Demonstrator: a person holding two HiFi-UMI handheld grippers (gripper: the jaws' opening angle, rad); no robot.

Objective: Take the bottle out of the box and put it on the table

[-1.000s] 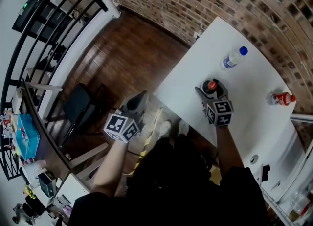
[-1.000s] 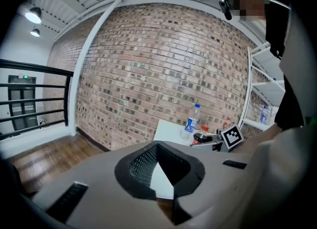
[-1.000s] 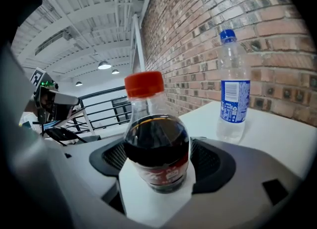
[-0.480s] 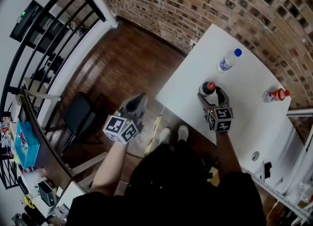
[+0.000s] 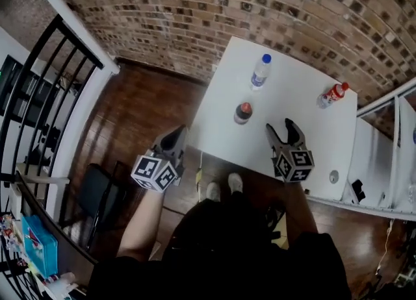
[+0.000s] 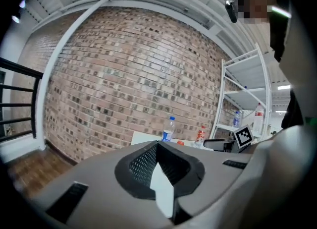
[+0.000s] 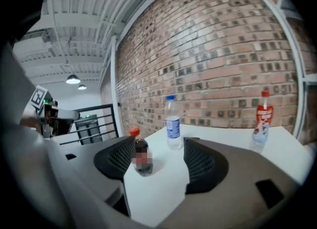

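One bottle [image 5: 243,112] stands beyond the right gripper [image 5: 280,126], its empty jaws open, lately narrowing.

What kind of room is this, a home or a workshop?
Likely a loft-style workroom or lab rather than a home: exposed brick wall, dark wooden floor, white metal shelving rack.

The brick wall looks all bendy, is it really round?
Head view: the red brick wall bows in an arc, probably the wide lens. Left gripper view: it bulges like a ball, with black corners. Right gripper view: it bulges too, and the white shelf post bends.
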